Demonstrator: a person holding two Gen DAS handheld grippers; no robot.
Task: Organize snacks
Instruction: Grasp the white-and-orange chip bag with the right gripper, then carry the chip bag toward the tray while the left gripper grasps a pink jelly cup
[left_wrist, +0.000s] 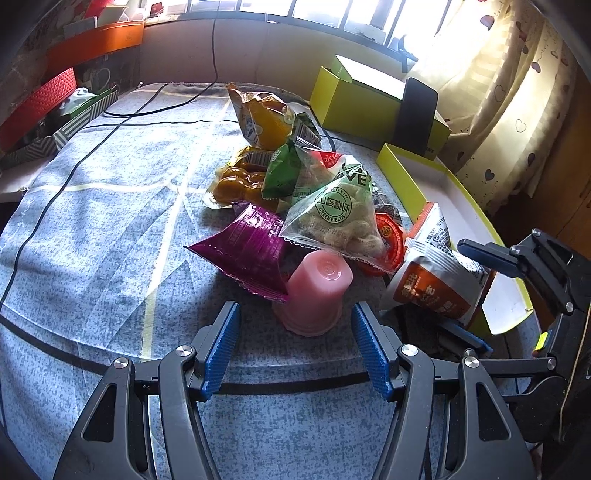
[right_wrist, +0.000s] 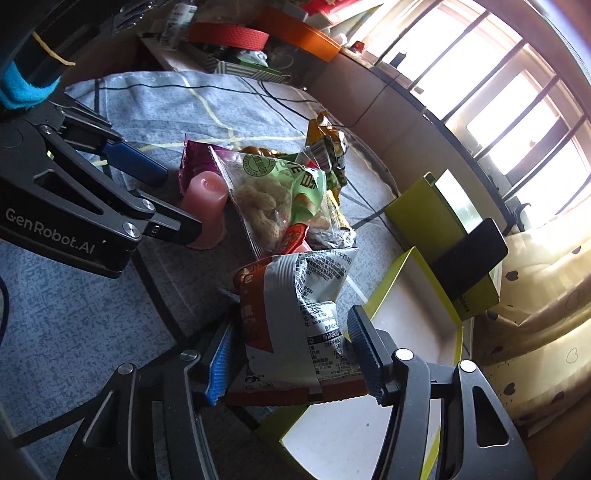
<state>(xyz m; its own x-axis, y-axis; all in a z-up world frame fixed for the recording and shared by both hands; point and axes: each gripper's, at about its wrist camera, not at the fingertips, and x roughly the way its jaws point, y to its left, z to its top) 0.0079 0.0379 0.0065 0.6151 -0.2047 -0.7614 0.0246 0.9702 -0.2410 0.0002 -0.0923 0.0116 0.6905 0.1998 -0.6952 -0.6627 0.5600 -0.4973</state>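
Note:
A pile of snack packets lies on the blue-grey cloth: a purple packet (left_wrist: 247, 251), a clear packet of walnut snacks (left_wrist: 340, 221), yellow packets (left_wrist: 264, 118) and an upturned pink jelly cup (left_wrist: 316, 291). My left gripper (left_wrist: 293, 343) is open, its blue pads on either side of the pink cup (right_wrist: 205, 195) and just short of it. My right gripper (right_wrist: 290, 354) is shut on a silver and orange packet (right_wrist: 295, 317), held above the edge of the open yellow-green box lid (right_wrist: 406, 325). That packet also shows in the left wrist view (left_wrist: 436, 280).
A yellow-green box (left_wrist: 369, 107) with a black phone (left_wrist: 413, 114) leaning on it stands at the back right. Black cables (left_wrist: 110, 122) cross the cloth. Red and orange boxes (left_wrist: 96, 44) crowd the back left. Curtains (left_wrist: 517, 92) hang at right.

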